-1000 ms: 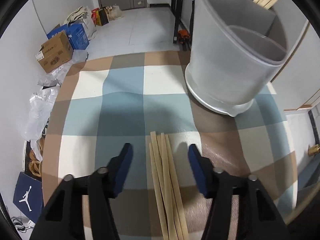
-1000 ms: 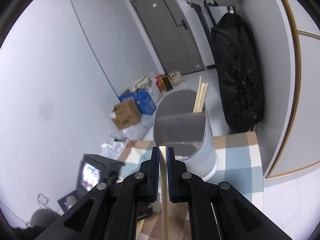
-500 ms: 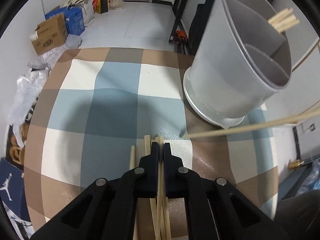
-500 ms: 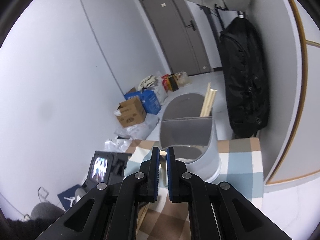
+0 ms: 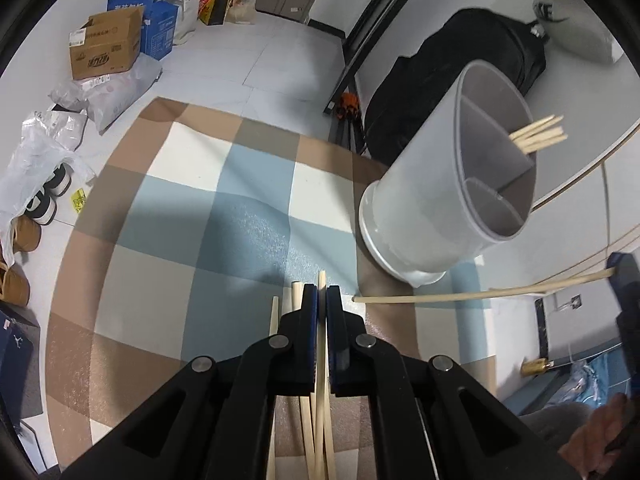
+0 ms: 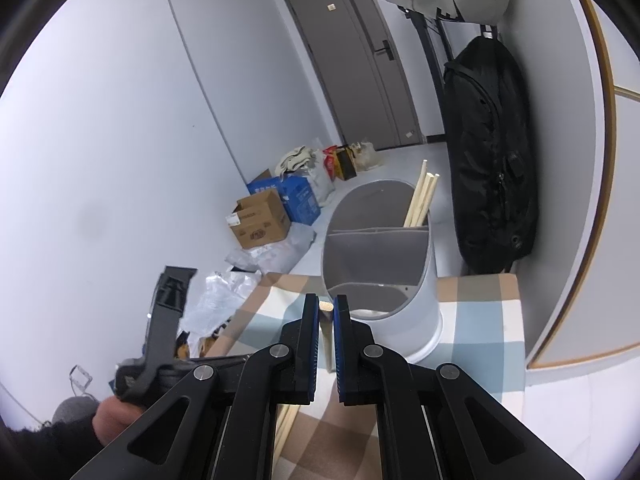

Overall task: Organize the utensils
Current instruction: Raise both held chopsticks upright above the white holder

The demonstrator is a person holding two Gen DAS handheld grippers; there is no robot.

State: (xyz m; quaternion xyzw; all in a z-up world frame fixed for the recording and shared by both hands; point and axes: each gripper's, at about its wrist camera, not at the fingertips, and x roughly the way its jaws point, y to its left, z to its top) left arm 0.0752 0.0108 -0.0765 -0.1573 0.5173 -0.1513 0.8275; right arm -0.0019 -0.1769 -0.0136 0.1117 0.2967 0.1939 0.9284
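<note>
A grey divided utensil holder (image 5: 452, 200) stands on the checked tablecloth, with several wooden chopsticks (image 5: 538, 138) in its far compartment; it also shows in the right wrist view (image 6: 380, 272). My left gripper (image 5: 322, 294) is shut on one chopstick (image 5: 321, 280) from the loose bunch (image 5: 296, 300) lying on the cloth. My right gripper (image 6: 326, 308) is shut on another chopstick (image 6: 326, 322), held in the air near the holder; that chopstick (image 5: 480, 294) crosses the right side of the left wrist view.
The checked tablecloth (image 5: 180, 240) ends at a table edge with floor beyond. Cardboard boxes (image 5: 106, 46), plastic bags and shoes lie on the floor to the left. A black backpack (image 6: 492, 152) hangs behind the holder. A wall stands close on the right.
My left gripper closed on a chopstick from the bunch and lifted back from the cloth. My right gripper, holding its chopstick, moved closer to the holder.
</note>
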